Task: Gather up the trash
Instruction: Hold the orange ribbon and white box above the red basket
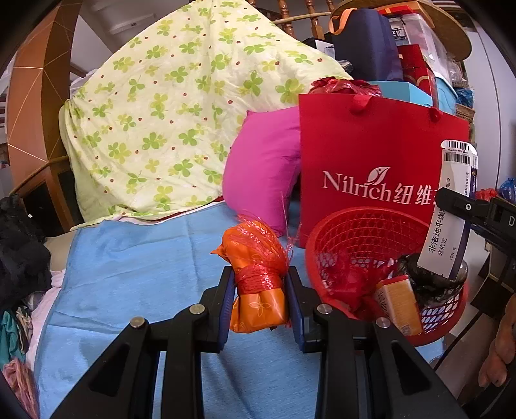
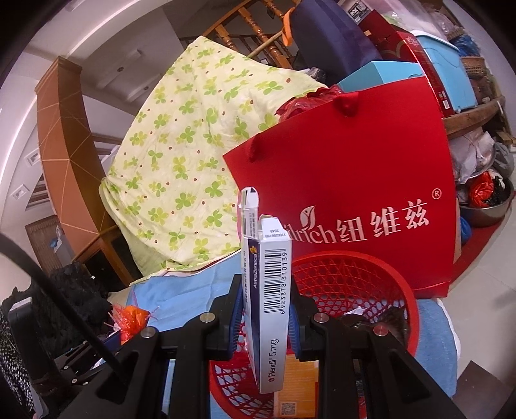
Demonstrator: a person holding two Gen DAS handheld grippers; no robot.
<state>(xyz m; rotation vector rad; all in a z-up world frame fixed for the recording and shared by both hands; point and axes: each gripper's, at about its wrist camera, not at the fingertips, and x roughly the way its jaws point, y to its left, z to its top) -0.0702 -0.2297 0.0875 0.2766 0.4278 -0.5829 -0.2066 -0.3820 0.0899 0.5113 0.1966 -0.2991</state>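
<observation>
- Blue sheet covers the surface; clover quilt and pink pillow heaped behind.
- Red basket sits w/ red bag just behind.
- Left gripper clamped on orange packet, beside basket.
- Right gripper clamped on medicine box, over basket.
- Wood stair rail in bkgd.

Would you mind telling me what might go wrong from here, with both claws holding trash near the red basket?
1. The right claw grips the white medicine box by its thin faces, open flap up; released tilted, it might catch the red basket rim or tip out.
2. The left claw pinches the soft orange packet in loose red netting, which could snag on a finger at release.
3. Both claws converge on one basket and could bump.
</observation>
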